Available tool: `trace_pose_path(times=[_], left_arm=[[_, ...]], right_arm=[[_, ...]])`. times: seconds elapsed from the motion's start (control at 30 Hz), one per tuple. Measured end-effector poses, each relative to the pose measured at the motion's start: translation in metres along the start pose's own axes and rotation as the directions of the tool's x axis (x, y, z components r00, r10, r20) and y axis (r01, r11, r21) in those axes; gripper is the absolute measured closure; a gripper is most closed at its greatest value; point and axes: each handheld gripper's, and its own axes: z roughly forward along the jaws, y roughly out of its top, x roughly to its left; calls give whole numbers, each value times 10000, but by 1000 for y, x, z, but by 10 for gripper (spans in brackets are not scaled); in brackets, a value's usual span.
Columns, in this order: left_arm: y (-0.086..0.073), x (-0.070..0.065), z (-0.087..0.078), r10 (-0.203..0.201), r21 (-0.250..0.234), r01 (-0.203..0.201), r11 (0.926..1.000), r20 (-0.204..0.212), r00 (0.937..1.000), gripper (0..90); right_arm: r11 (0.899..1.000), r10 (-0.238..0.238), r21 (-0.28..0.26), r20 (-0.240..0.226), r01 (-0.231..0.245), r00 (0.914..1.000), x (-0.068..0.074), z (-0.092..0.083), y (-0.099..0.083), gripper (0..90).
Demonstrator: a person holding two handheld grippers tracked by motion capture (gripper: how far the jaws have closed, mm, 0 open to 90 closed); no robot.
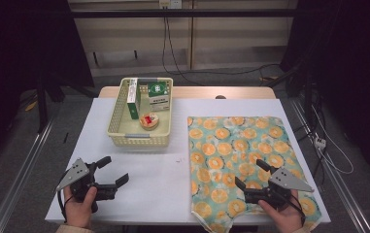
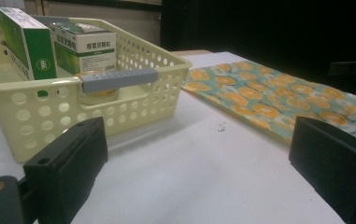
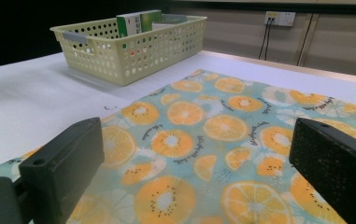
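Note:
A pale yellow perforated basket (image 1: 116,108) stands at the back left of the white table top. In it are an upright green and white box (image 1: 133,97), a second boxed pack (image 1: 159,95) and a small round item with red on it (image 1: 149,121). A cloth printed with orange slices (image 1: 236,145) lies flat on the right half. My left gripper (image 1: 115,169) rests open near the front left edge, held in a hand, with nothing between its jaws. My right gripper (image 1: 249,172) sits open over the cloth's near part, also empty. In the left gripper view the basket (image 2: 49,107) stands just ahead, left of the open gripper (image 2: 199,163).
The white cover (image 1: 148,179) between the basket and the front edge is bare apart from a tiny speck (image 1: 178,158). The cloth (image 3: 213,135) spreads under my right gripper (image 3: 199,163), with the basket (image 3: 129,51) beyond it. Cables and a wall socket lie behind the table.

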Motion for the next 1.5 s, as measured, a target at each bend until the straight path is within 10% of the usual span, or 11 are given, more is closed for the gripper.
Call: trace_pose_path(times=[0.3,0.6,0.87,1.03,1.17,1.37,1.43,1.47,1.5], left_arm=[[0,-1,2,-58,16,58,10000,52,10000,45],[-1,-1,3,-57,51,56,10000,68,10000,45],[-1,-3,5,-22,66,21,10000,139,9999,45],[-1,-4,6,35,127,-37,9999,218,9998,45],[-1,-5,7,0,132,-3,9999,224,9997,46],[0,-5,8,44,206,-49,9998,222,9997,46],[-1,-6,9,41,213,-46,9998,254,9997,46],[-1,-6,10,33,233,-39,9997,257,9997,47],[-1,-7,10,50,240,-56,9997,255,9997,47]], right_arm=[[9899,-846,1066,-875,938,9926,14,8,3,52],[9855,-663,1473,-1228,843,9902,12,11,1,48],[9510,-538,2884,-2018,1118,9779,2,10,1,77],[9076,-698,3661,-3515,2057,9336,3,2,2,129],[8948,-826,3751,-3941,2422,9153,9,-5,-5,185],[8459,-1432,4073,-4483,3443,8823,17,-12,-17,387],[8559,-1240,4015,-4527,3260,8830,15,-10,-17,571],[8636,-1284,3786,-4735,3330,8714,15,-7,-17,810],[8636,-1284,3786,-4735,3330,8714,15,-7,-17,810]])
